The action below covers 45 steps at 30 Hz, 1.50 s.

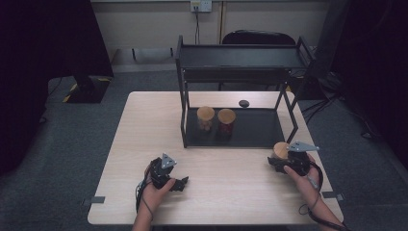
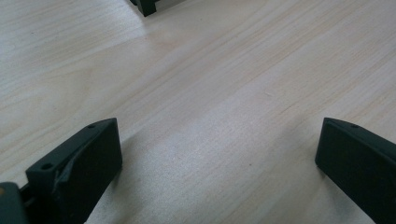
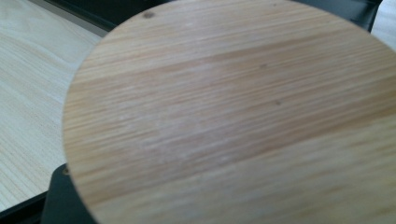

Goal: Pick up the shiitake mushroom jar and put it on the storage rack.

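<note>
A jar with a round wooden lid stands on the table near the right front foot of the black rack. My right gripper is shut on it from the near side, held by a hand. The right gripper view looks down on the lid from close up, with a bit of black jaw at the lower left. My left gripper rests low over the table's near left part, its jaws wide open on bare wood. Two more wooden-lidded jars stand on the rack's lower shelf.
The black two-level rack stands at the back middle of the light wooden table. A small dark round object lies on the table behind the rack. A black chair stands beyond the table.
</note>
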Motion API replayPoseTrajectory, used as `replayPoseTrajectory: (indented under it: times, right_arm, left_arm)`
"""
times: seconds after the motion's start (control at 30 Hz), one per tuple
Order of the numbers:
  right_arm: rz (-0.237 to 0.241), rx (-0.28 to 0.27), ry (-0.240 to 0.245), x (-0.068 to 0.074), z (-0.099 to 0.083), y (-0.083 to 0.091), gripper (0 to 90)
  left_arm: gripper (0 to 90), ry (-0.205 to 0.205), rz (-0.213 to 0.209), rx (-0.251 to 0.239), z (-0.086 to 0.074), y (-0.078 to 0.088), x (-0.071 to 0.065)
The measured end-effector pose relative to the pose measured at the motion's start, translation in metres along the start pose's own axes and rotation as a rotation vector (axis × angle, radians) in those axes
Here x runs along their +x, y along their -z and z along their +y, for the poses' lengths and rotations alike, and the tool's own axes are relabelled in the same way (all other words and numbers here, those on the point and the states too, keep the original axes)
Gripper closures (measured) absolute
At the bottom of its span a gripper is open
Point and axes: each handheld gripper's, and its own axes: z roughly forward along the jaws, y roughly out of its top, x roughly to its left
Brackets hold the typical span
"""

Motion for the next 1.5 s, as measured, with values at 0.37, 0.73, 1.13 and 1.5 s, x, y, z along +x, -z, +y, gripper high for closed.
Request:
replayPoseTrajectory:
  times: [0.37,0.73,1.13,1.5]
  right_arm:
    - [0.025,0.005,0.026,0.006,0.012,0.001,25.2]
    - [0.055,0.020,0.047,0.013,0.025,-0.005,25.2]
    - [0.084,0.029,0.059,0.020,0.036,-0.013,25.2]
    - [0.104,0.042,0.071,0.024,0.043,-0.019,25.2]
  left_arm:
    - [0.1,0.000,0.000,0.000,0.000,0.000,0.000]
    - [0.1,0.000,0.000,0.000,0.000,0.000,0.000]
    - [0.2,0.000,0.000,0.000,0.000,0.000,0.000]
    - [0.1,0.000,0.000,0.000,0.000,0.000,0.000]
